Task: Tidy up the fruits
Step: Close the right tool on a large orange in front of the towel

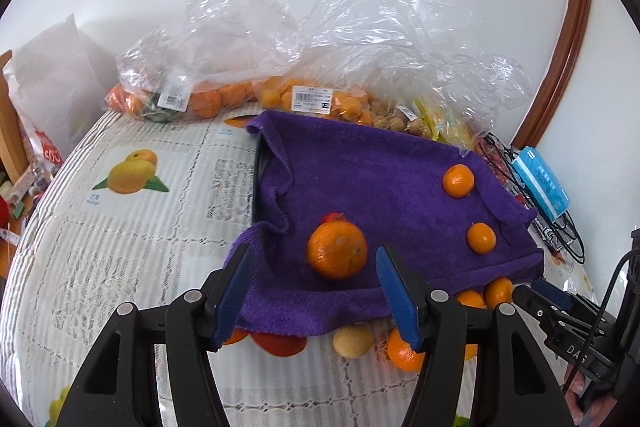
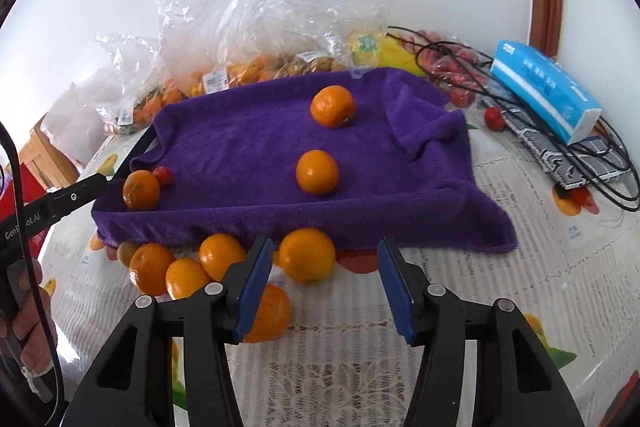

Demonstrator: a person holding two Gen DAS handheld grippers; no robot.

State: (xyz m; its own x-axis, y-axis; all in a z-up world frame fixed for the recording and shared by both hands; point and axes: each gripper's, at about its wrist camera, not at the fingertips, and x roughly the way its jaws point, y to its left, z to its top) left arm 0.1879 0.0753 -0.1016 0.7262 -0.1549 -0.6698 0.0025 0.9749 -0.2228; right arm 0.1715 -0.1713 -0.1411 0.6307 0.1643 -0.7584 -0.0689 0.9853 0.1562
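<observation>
A purple towel (image 1: 360, 171) covers a tray on the table; it also shows in the right wrist view (image 2: 248, 147). Three oranges lie on it: a large one (image 1: 337, 250) with a small red fruit (image 1: 334, 217) behind it, and two small ones (image 1: 458, 180) (image 1: 481, 237). My left gripper (image 1: 316, 291) is open, its jaws on either side of the large orange, just in front of it. My right gripper (image 2: 326, 287) is open above the table, with a loose orange (image 2: 307, 254) between its fingertips. Several more oranges (image 2: 188, 267) lie by the towel's front edge.
Clear plastic bags (image 1: 280, 67) of oranges and other fruit stand along the wall behind the tray. A blue tissue pack (image 2: 544, 87), black cables (image 2: 580, 155) and a notebook lie to the right. The tablecloth (image 1: 120, 227) has fruit prints.
</observation>
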